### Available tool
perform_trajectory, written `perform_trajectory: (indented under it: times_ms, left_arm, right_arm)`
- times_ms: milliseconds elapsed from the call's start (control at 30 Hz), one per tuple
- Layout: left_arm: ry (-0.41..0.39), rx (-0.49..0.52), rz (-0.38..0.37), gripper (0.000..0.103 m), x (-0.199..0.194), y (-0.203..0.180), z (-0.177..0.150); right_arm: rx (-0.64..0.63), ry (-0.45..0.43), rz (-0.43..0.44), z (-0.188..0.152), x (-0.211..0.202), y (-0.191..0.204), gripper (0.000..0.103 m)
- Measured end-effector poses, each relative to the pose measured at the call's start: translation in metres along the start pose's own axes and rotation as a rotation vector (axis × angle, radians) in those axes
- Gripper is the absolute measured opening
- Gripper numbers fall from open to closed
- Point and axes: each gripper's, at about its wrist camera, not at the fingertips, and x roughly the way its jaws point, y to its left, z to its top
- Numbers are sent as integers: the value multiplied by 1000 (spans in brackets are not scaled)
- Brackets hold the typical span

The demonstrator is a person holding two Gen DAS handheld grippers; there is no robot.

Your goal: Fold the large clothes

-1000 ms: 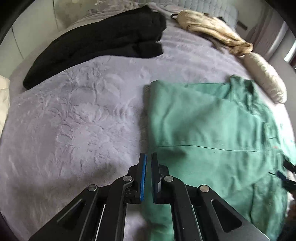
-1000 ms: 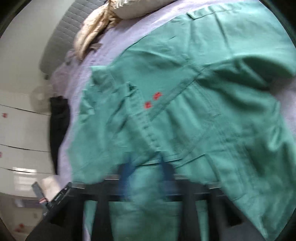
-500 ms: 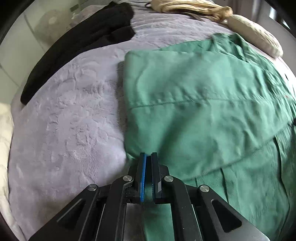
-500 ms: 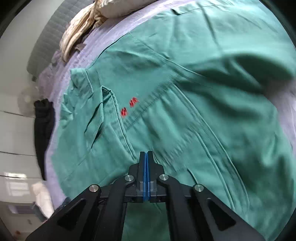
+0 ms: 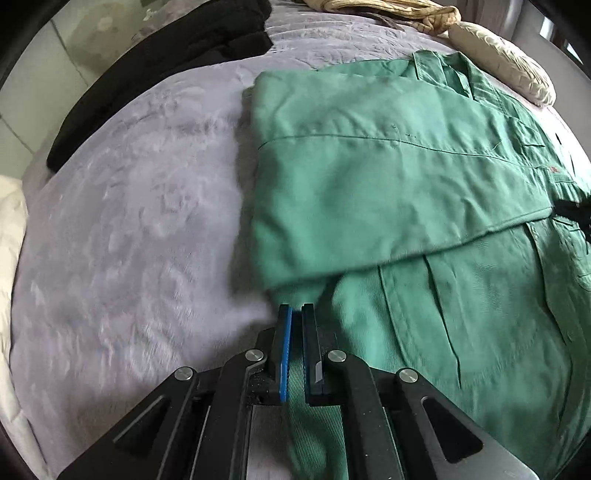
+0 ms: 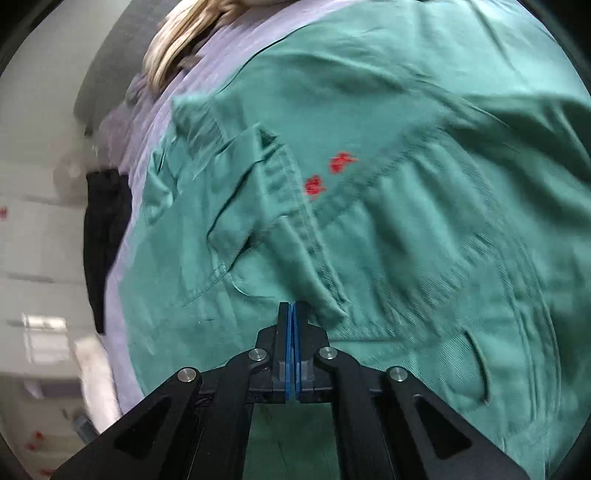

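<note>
A large green shirt (image 5: 388, 192) lies on the lilac bedspread (image 5: 129, 221), its left side folded over the body. My left gripper (image 5: 296, 314) is shut on the green cloth at the shirt's lower left edge; cloth runs between its fingers. In the right wrist view the shirt (image 6: 406, 221) fills the frame, with its button placket and red embroidery (image 6: 328, 173). My right gripper (image 6: 294, 314) has its jaws pressed together at the placket's lower end; whether cloth is pinched between them I cannot tell.
A black garment (image 5: 166, 62) lies at the far left of the bed. A beige garment (image 5: 388, 7) and a cream pillow (image 5: 506, 62) lie at the far end. A white pillow (image 5: 9, 236) sits at the left edge. White cupboards (image 6: 33, 229) stand beyond the bed.
The left gripper moved right onto the shirt's lower left edge and closed on it. The right gripper shut at the placket, and the view shifted over the shirt.
</note>
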Motion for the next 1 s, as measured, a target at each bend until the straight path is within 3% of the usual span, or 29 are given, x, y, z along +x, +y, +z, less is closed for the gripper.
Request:
perform_trajectory:
  times_ms: [67, 167, 233, 333, 367, 433, 500, 600, 700, 1000]
  left_arm:
    - [11, -22, -5, 6, -4, 2, -4]
    - [21, -48, -22, 6, -11, 5, -10]
    - [28, -52, -23, 6, -20, 0, -22]
    - [28, -61, -35, 7, -30, -7, -24]
    - [20, -69, -41, 15, -32, -10, -23]
    - [4, -83, -35, 103, -37, -23, -13]
    - [-54, -95, -15, 102, -47, -28, -9]
    - [-40, -55, -25, 102, -48, -44, 1]
    - [-26, -38, -53, 102, -48, -59, 6]
    - [14, 10, -79, 102, -38, -111, 7]
  right_arm:
    - [-20, -8, -29, -5, -11, 1, 4]
    - [-61, 4, -50, -20, -26, 1, 20]
    - [-53, 7, -40, -32, -36, -1, 44]
    - [-32, 4, -41, -51, -45, -5, 49]
    - [-23, 9, -33, -55, -44, -6, 49]
    - [1, 20, -16, -64, -49, -12, 52]
    - [15, 25, -6, -69, -50, -17, 56]
    - [17, 19, 11, -76, -59, -23, 57]
    - [14, 7, 10, -78, -66, -28, 66]
    - [97, -43, -20, -83, -112, -88, 66]
